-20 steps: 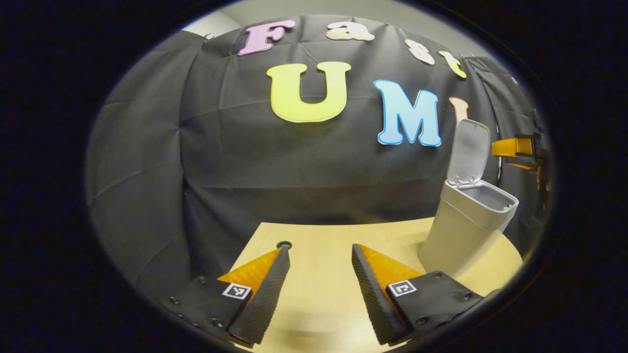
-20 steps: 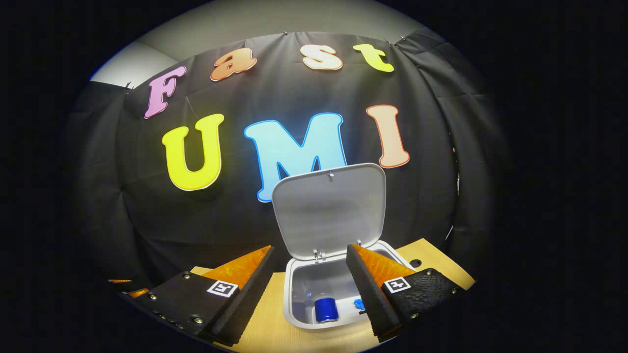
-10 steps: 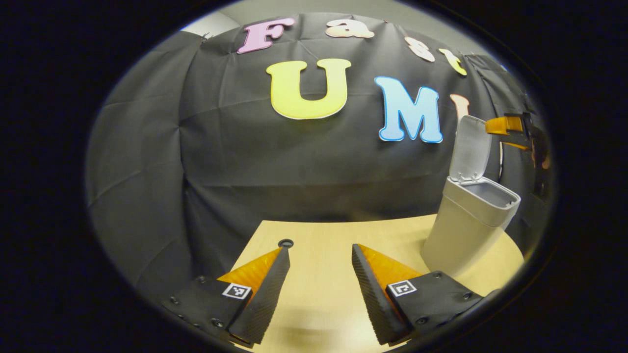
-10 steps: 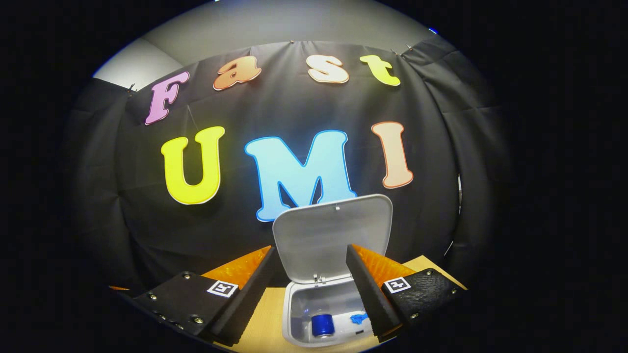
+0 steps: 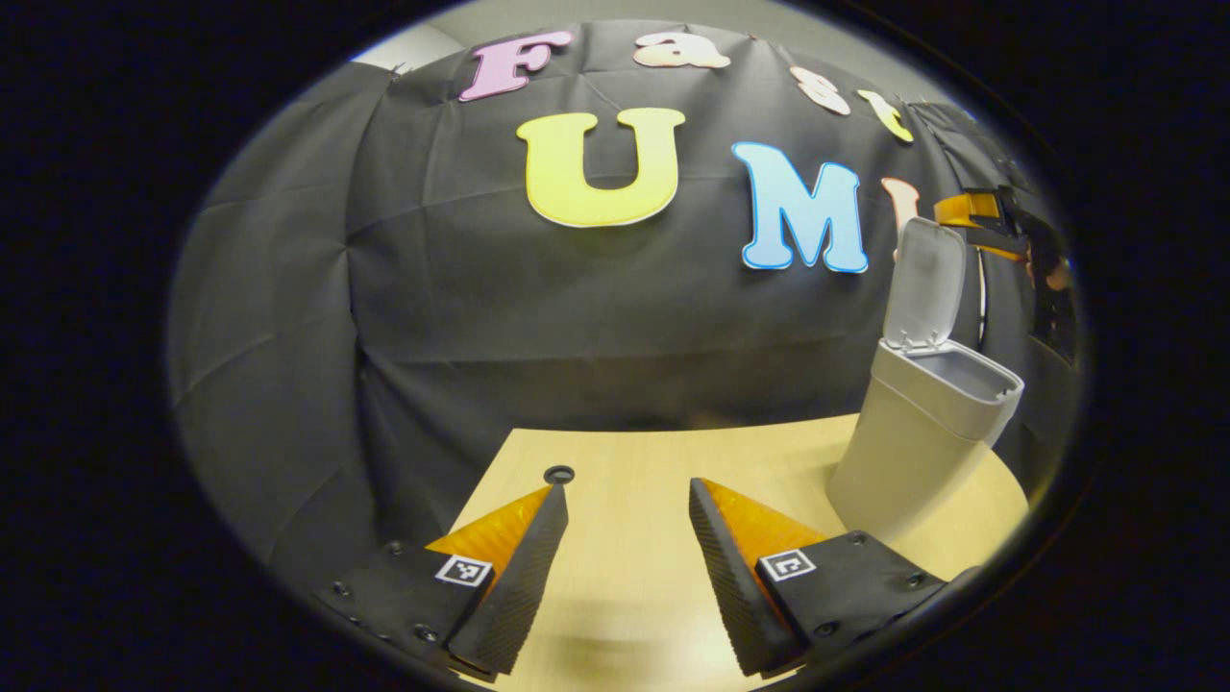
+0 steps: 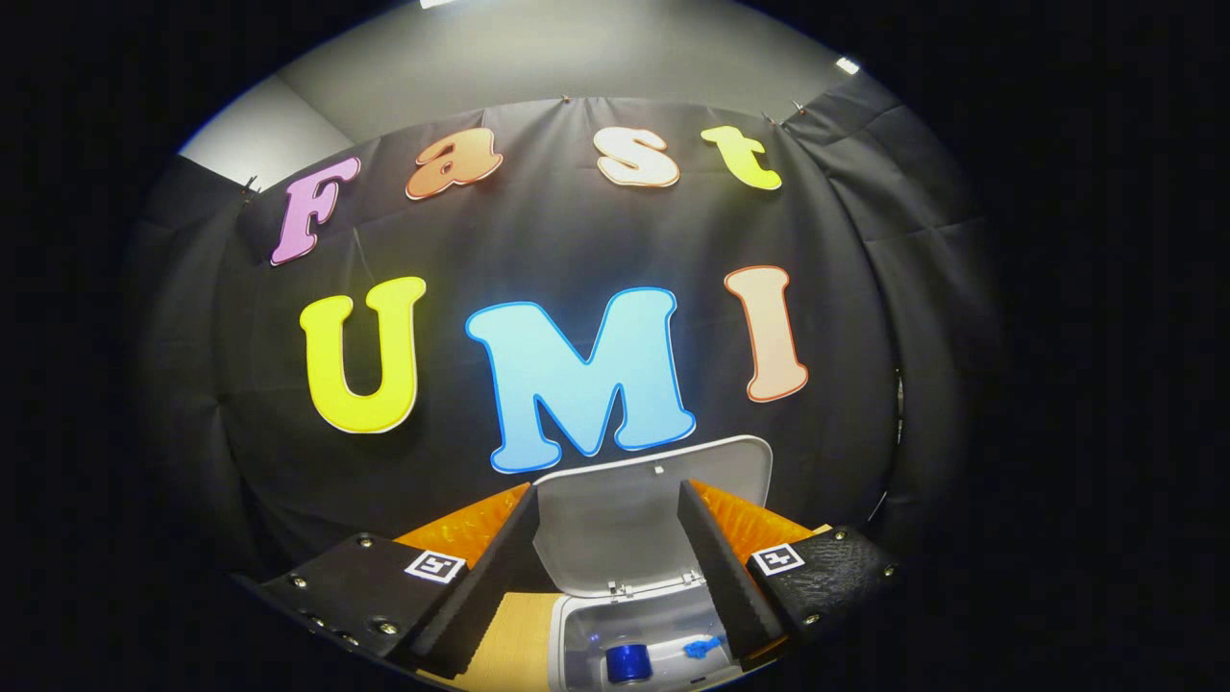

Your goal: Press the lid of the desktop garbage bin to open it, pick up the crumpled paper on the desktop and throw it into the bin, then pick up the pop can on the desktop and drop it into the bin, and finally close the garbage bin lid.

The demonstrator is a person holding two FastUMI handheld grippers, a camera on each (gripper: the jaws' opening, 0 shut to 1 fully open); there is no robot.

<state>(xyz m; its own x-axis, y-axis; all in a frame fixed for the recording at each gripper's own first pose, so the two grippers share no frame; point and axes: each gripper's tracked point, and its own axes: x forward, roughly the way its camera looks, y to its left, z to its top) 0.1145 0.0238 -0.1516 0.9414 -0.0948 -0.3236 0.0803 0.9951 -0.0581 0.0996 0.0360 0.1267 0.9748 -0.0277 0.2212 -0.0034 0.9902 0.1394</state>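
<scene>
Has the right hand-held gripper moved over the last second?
Yes. In the left gripper view, the right hand-held gripper has risen beside the bin's open lid, from mid-lid height to its top edge.

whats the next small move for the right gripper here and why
Probably bring the right gripper forward over the top edge of the upright pale grey lid and press it down. The white desktop bin stands open, a blue pop can and a blue scrap already lie inside, and the wooden table looks bare, so closing seems to be what is left.
</scene>
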